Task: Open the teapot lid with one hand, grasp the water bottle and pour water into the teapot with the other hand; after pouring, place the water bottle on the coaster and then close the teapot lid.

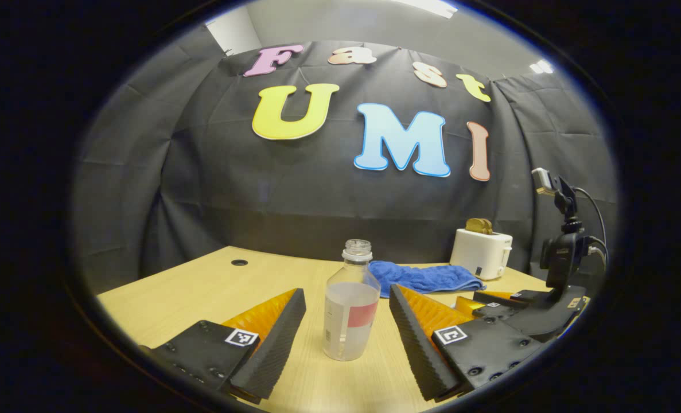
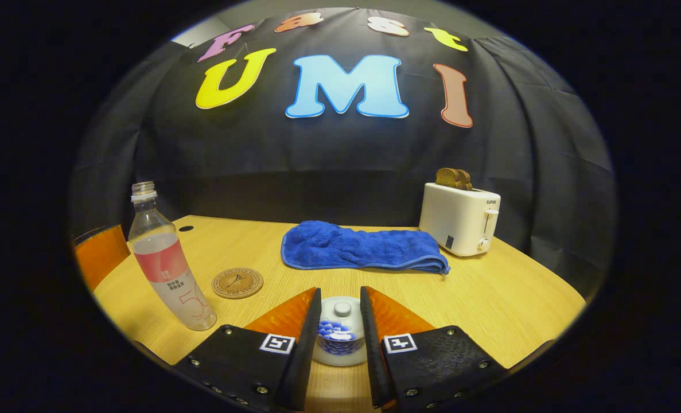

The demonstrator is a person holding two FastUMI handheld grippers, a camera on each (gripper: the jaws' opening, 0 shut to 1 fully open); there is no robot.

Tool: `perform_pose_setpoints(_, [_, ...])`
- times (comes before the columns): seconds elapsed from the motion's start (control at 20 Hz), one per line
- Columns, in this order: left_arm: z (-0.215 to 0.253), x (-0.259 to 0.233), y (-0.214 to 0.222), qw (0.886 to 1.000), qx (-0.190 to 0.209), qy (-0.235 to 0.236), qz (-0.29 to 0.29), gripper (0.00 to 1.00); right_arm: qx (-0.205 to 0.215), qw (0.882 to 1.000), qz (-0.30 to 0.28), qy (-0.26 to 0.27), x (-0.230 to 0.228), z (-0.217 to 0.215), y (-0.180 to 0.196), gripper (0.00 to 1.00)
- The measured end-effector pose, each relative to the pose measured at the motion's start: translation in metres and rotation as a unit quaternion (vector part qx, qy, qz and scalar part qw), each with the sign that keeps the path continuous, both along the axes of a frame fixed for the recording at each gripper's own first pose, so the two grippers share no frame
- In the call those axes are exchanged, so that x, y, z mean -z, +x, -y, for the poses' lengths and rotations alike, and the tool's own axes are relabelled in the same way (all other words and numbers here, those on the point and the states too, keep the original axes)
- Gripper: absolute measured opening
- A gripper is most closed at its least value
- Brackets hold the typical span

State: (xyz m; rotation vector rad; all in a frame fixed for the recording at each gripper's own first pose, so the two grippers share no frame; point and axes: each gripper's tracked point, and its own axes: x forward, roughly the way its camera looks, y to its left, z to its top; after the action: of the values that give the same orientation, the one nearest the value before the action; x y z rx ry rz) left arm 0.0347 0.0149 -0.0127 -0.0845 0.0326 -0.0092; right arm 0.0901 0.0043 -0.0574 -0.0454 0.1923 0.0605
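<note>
With the right tool narrowed around the teapot lid and the left tool apart astride the water bottle, pinch the lid's knob squarely at twelve o'clock before lifting straight up

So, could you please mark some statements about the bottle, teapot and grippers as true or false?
1. The water bottle has no cap on. True.
2. The bottle stands on the coaster. False: it stands on the table, beside the coaster.
3. The left gripper is shut on the bottle. False: its fingers are spread wide, apart from the bottle on both sides.
4. The teapot has its lid on. True.
5. The blue towel lies in front of the toaster. False: it lies beside it.
</note>
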Motion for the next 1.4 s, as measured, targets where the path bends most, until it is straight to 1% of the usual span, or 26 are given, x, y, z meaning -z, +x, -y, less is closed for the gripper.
perform_pose_setpoints(0.15, [0.001,0.001,0.0,1.0,0.001,-0.001,-0.001,1.0,-0.005,1.0,0.002,-0.003,0.002,-0.001,-0.001,0.42])
perform_pose_setpoints(0.2, [0.002,0.0,0.0,1.0,0.001,-0.001,-0.001,1.0,-0.008,1.0,0.008,-0.001,0.002,-0.003,0.006,0.42])
perform_pose_setpoints(0.25, [0.003,0.002,0.0,1.0,0.001,0.0,-0.001,1.0,0.001,1.0,0.009,0.008,-0.001,0.003,0.005,0.42])
perform_pose_setpoints(0.3, [0.003,0.001,0.0,1.0,0.001,0.001,-0.001,1.0,0.003,1.0,0.007,0.007,-0.005,0.002,-0.009,0.09])
perform_pose_setpoints(0.35, [0.003,0.001,0.0,1.0,0.001,0.001,0.0,1.0,0.001,1.0,0.008,0.003,0.001,0.002,0.001,0.18])
perform_pose_setpoints(0.5, [0.002,0.001,0.001,1.0,0.0,0.001,0.0,1.0,-0.002,1.0,0.006,0.003,0.0,0.002,0.003,0.18])
perform_pose_setpoints(0.6, [0.005,0.005,0.004,1.0,0.003,0.0,-0.004,1.0,-0.005,1.0,0.004,0.014,-0.004,0.002,-0.004,0.18])
perform_pose_setpoints(0.65, [0.005,0.007,0.005,1.0,0.002,0.001,-0.008,1.0,-0.005,1.0,0.007,0.02,-0.002,0.001,0.002,0.01])
perform_pose_setpoints(0.8, [0.006,0.011,0.008,1.0,0.003,0.002,-0.014,1.0,-0.007,1.0,0.004,0.01,-0.002,-0.002,0.002,0.02])
perform_pose_setpoints(1.0, [0.006,0.018,0.012,1.0,0.002,0.009,-0.022,1.0,-0.012,0.999,0.009,0.037,-0.005,0.001,0.001,0.01])
perform_pose_setpoints(1.3, [0.007,0.029,0.023,0.999,-0.001,0.028,-0.035,1.0,-0.011,0.996,0.062,0.059,-0.037,0.008,-0.007,0.02])
perform_pose_setpoints(1.4, [0.008,0.034,0.028,0.998,-0.005,0.042,-0.039,1.0,-0.007,0.995,0.077,0.066,-0.045,0.013,-0.01,0.01])
